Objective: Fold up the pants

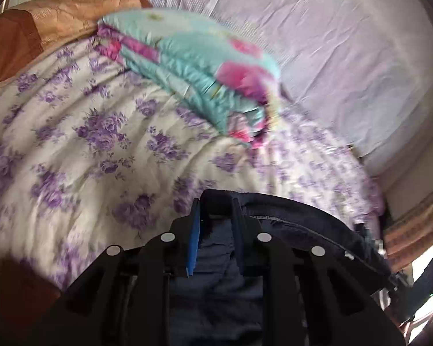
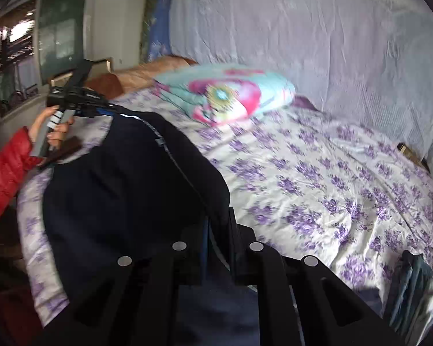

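— Where are the dark navy fabric pants (image 2: 124,190) right now?

— Off the bed for the most part, hanging between the two tools. The waistband edge runs in a line from the left gripper (image 2: 101,111), seen at the far corner in the right wrist view, down to the right gripper (image 2: 218,230) near the lens. The body of the cloth sags below that line over the bed with the white sheet printed in purple flowers (image 2: 317,196).

— Are both tools actually gripping?

— I'd say so. In the left wrist view the left gripper (image 1: 216,219) has its jaws drawn in tight with dark cloth pinched between them. The right one's jaws are likewise closed on the band's other end. A hand (image 2: 53,128) in a red padded sleeve (image 2: 5,170) holds the left tool's handle.

— So which step is this?

— By my reading, the lift and spread: the pants are picked up by the waist to be laid out flat before any fold is made.

— And the next move?

— It calls for keeping the band taut between the two grips and lowering the cloth onto open sheet, clear of the folded turquoise and pink quilt (image 2: 225,92) by the far wall, so that the legs land straight.
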The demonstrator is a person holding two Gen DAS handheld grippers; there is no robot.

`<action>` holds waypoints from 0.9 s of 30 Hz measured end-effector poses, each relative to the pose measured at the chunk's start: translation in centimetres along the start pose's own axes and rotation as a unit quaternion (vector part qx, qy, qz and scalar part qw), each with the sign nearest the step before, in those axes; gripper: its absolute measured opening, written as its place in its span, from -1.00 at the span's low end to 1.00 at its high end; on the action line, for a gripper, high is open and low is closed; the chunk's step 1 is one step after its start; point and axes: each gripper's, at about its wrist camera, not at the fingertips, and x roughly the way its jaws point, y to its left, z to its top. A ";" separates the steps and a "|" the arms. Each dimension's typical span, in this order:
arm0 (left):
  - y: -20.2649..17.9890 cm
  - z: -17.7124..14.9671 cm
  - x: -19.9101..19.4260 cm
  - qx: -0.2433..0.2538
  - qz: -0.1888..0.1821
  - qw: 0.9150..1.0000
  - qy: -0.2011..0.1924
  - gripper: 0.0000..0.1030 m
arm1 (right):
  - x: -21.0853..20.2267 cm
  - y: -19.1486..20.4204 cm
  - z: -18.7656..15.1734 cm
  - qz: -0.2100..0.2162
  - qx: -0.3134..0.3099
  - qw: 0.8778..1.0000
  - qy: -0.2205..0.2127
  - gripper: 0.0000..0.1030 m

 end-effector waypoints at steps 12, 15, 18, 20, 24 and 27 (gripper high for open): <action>4.9 -11.6 -10.2 -0.019 -0.047 0.998 -0.041 -0.62 | -4.5 13.9 -12.3 0.071 -0.080 0.993 0.045 -0.80; 7.6 -14.0 -10.6 -0.045 -0.026 0.998 -0.025 -0.67 | -2.5 14.9 -15.1 0.081 -0.075 0.990 0.083 -0.81; 9.6 -15.6 -11.2 -0.073 -0.019 0.997 -0.015 -0.67 | -2.1 14.9 -15.9 0.090 -0.058 0.990 0.087 -0.81; 9.3 -16.2 -12.4 -0.068 -0.010 0.997 -0.026 -0.67 | -2.1 14.8 -15.6 0.093 -0.057 0.990 0.090 -0.81; 4.8 -16.0 -15.1 -0.008 -0.031 0.998 -0.060 -0.65 | -1.7 15.2 -15.5 0.083 -0.077 0.989 0.099 -0.81; 0.5 -15.2 -14.1 0.027 -0.052 0.997 -0.045 -0.20 | -1.8 15.2 -15.6 0.083 -0.073 0.989 0.099 -0.81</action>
